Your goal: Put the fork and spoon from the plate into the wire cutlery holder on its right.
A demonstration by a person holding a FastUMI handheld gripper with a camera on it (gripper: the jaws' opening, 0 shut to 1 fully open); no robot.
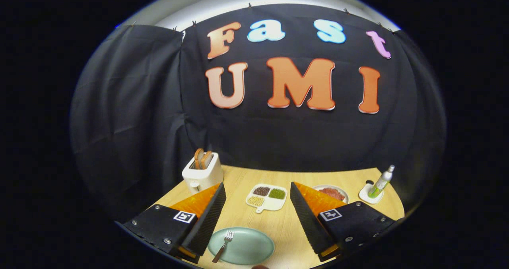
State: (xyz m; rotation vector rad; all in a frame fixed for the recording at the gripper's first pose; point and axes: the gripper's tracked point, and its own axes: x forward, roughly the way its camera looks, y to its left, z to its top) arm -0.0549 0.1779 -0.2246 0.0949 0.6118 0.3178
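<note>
A pale green plate lies on the wooden table, low between my two fingers. A fork rests on the plate's left side, tines pointing away from me, handle hanging over the near rim. My gripper is open, held above the table with nothing between its fingers. The left finger stands just left of the fork, the right finger well to the plate's right.
A white toaster with two bread slices stands at the back left. A white divided dish of seeds sits beyond the plate. A small plate of red food lies behind the right finger. A spray bottle stands on a coaster at the back right.
</note>
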